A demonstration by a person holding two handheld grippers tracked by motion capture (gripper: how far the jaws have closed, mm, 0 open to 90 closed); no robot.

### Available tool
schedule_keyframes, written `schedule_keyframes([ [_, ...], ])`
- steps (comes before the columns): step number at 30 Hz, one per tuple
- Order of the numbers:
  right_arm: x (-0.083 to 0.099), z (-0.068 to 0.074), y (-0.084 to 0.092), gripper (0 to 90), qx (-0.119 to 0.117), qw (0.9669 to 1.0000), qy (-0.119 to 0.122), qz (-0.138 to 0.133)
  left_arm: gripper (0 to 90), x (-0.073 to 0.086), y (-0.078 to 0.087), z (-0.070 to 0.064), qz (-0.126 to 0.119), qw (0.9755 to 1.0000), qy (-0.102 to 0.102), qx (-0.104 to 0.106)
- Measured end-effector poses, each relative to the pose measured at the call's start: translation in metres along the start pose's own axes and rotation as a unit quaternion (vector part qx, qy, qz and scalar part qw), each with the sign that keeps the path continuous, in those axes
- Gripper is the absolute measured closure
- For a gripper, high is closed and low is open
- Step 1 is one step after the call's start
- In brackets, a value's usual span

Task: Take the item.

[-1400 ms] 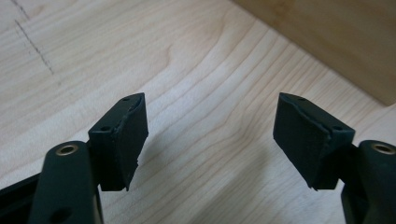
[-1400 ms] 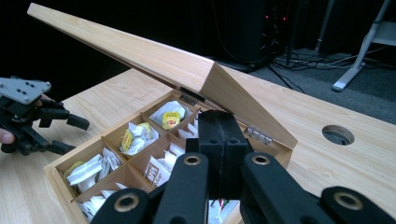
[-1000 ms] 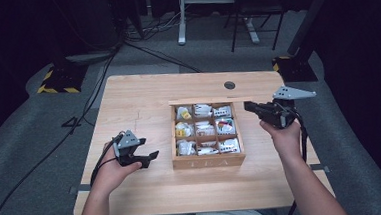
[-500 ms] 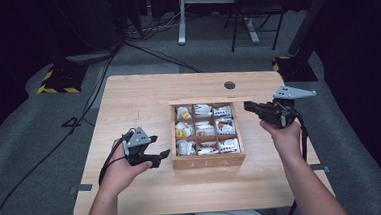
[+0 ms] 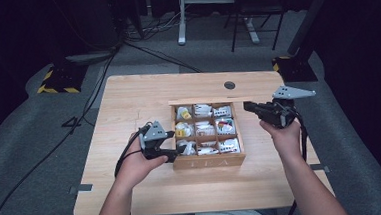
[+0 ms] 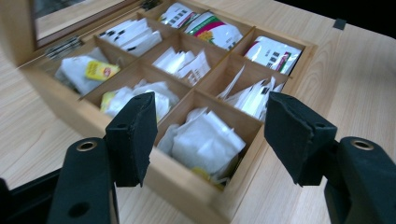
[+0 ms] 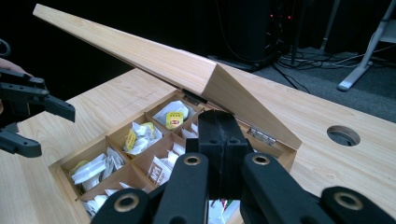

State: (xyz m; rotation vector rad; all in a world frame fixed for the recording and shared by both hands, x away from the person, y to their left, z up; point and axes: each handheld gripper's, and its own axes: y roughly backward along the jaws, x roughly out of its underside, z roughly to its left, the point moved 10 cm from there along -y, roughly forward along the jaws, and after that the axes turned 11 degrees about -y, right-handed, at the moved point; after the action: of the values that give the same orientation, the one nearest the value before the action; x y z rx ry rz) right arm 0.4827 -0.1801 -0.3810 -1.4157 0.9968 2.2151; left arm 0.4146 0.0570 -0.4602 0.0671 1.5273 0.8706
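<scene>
Fingers of the left gripper stand wide apart and hold nothing; they have just been closing a little, above the nearest compartment, where white paper tea bags lie. The right gripper has its fingers pressed together and empty, beside the box at 3 o'clock. The square wooden tea box with nine compartments sits mid-counter, its lid already raised. Opening seems done; no bag is taken out yet. Most compartments hold white sachets, some with yellow tags.
</scene>
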Motion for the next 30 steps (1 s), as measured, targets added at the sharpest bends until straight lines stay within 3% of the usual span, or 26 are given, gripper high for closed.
schedule_keyframes([
  [10,0.0,0.002,-0.001,89.8,-0.003,1.0,-0.001,0.0,45.4,-0.015,-0.03,-0.011,-0.016,0.999,-0.019,0.037],
  [19,0.0,0.001,-0.001,89.8,-0.005,1.0,-0.001,0.001,49.1,-0.02,-0.045,-0.014,-0.015,0.9985,-0.02,0.05],
  [25,0.0,0.002,-0.001,89.8,-0.006,1.0,-0.002,0.001,51.7,-0.024,-0.061,-0.019,-0.003,0.9982,-0.013,0.059],
  [30,0.0,0.002,-0.001,89.7,-0.008,1.0,-0.002,0.002,54.5,-0.024,-0.071,-0.02,0.007,0.9981,-0.02,0.058],
])
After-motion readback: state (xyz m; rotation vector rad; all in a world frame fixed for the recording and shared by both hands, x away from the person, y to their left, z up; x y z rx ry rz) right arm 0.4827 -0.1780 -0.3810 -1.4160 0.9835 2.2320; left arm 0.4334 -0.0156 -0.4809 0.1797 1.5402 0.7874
